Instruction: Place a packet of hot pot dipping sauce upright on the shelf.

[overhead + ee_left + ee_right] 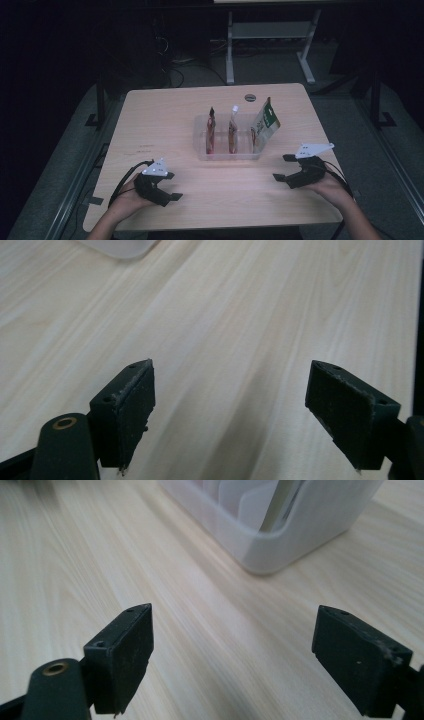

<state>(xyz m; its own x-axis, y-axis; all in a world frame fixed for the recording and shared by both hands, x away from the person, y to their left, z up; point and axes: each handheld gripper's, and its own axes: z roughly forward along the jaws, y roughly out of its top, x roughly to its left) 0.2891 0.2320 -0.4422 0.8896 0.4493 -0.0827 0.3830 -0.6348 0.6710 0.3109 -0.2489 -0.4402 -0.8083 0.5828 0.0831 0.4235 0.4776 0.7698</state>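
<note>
Wooden surface [165,120]. Clear plastic tray [200,150] at centre, slightly far; three pouches [232,132] upright inside, rightmost leaning right. Left gripper [172,186] near left, jaws apart, empty, over bare wood. Right gripper [281,167] near right, just beside tray corner, jaws apart, empty.

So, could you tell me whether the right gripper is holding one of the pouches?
No, the right gripper is open with bare table between its jaws.

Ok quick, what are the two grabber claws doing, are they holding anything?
Left gripper: open, holding nothing, over the bare table.
Right gripper: open, holding nothing, near the clear tray.
</note>
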